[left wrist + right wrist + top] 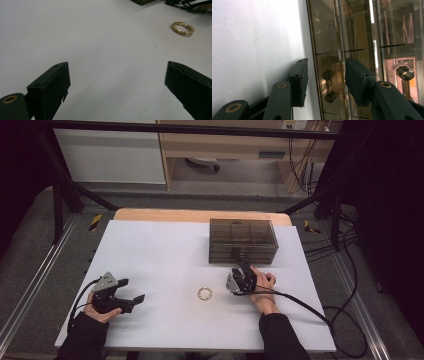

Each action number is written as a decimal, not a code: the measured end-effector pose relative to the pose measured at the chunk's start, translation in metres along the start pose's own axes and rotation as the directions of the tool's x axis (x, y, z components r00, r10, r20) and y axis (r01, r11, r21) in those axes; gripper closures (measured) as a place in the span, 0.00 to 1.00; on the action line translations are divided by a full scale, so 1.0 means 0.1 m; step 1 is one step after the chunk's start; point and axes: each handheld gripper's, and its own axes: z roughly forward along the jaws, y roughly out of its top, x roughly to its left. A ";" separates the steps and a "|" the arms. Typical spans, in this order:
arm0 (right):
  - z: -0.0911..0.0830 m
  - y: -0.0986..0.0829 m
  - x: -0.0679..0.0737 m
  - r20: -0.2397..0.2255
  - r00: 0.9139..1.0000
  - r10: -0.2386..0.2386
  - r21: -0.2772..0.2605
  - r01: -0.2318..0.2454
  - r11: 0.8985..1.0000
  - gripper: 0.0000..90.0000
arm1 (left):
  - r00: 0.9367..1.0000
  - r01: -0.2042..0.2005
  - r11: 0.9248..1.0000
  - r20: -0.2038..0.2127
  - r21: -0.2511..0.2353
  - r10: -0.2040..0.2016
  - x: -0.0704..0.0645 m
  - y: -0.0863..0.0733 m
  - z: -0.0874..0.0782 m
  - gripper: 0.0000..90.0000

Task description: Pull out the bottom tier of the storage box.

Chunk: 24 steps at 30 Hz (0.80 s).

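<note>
Flanking drawer handle (328, 85) (axis jaw-to-jaw): right gripper (325, 78)

Likely a lab recording station: white tabletop (165, 255) enclosed by black metal framing (190, 129), black curtains, loose cables (345, 320) on grey floor.

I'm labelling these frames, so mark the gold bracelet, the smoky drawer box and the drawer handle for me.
gold bracelet (204, 293): high view, on the ring's chain.
smoky drawer box (242, 231): high view, on its top panel.
drawer handle (328, 85): right gripper view, on the bar between the jaws.
</note>
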 end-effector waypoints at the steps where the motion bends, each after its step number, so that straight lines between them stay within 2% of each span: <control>1: 0.00 0.00 0.00 0.004 1.000 0.000 0.000 0.000 1.000 0.60 | 1.000 0.000 1.000 0.000 0.000 0.000 0.00 0.00 0.00 0.07; 10: 0.04 -0.02 0.03 0.029 0.999 -0.024 0.023 0.023 0.999 0.66 | 1.000 0.000 1.000 0.000 0.004 0.000 0.00 0.00 0.01 0.07; 12: 0.05 -0.02 0.02 0.035 0.999 -0.041 0.021 0.040 0.999 0.68 | 1.000 -0.001 1.000 0.000 0.005 0.001 0.00 0.00 0.01 0.07; 15: 0.05 -0.02 0.03 0.045 0.998 -0.031 0.024 0.030 0.999 0.71 | 1.000 -0.001 1.000 0.000 0.006 0.001 0.00 0.00 0.01 0.07; 19: 0.05 -0.01 0.05 0.057 0.997 -0.054 0.046 0.051 0.998 0.76 | 1.000 -0.001 1.000 0.000 0.006 0.001 0.00 0.00 0.01 0.07; 24: 0.06 -0.01 0.07 0.062 0.996 -0.057 0.049 0.054 0.997 0.79 | 1.000 -0.001 1.000 0.000 0.005 0.001 0.00 0.00 0.01 0.07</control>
